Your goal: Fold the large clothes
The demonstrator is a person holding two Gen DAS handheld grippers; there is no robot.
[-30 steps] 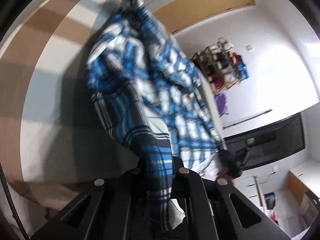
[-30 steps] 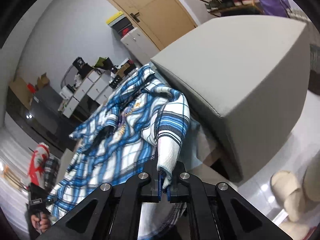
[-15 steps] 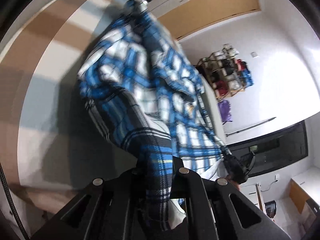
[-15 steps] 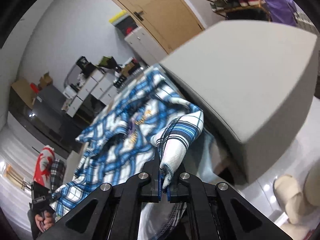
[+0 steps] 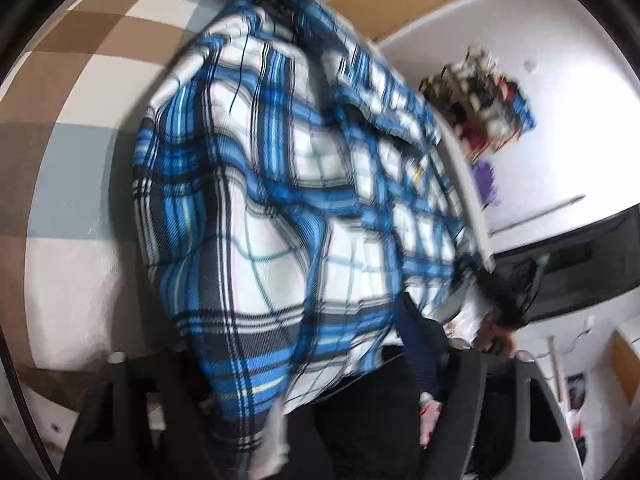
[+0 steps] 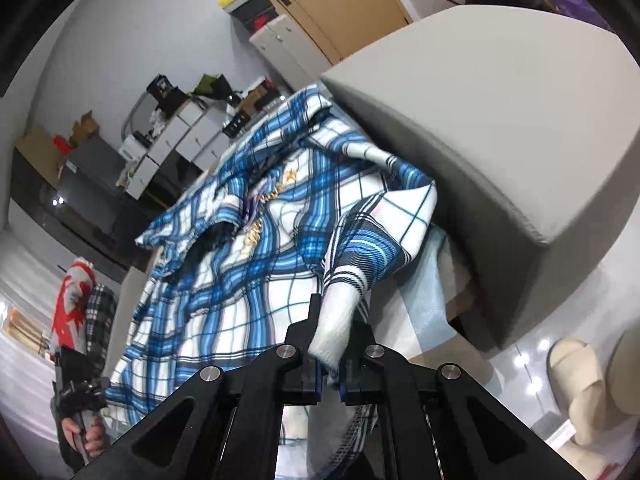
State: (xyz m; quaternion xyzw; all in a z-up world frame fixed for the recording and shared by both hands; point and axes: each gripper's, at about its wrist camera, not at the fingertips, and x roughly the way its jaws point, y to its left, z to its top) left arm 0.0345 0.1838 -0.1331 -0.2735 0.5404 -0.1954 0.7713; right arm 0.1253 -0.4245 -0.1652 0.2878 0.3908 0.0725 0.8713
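Note:
A large blue, white and black plaid shirt is stretched between my two grippers over a brown, white and grey checked surface. My left gripper is mostly covered by the cloth, which drapes over its fingers; the jaws look spread. My right gripper holds a rolled white edge of the same shirt between its jaws. In the right wrist view the left gripper shows far left, in a hand.
A grey sofa block stands right of the shirt. Beige slippers lie on the glossy floor. A wooden door, white cabinets and a shoe rack line the walls.
The shirt has swung toward the left camera and now covers most of that view and the fingers. The left jaws look wider apart. The right gripper keeps its hold.

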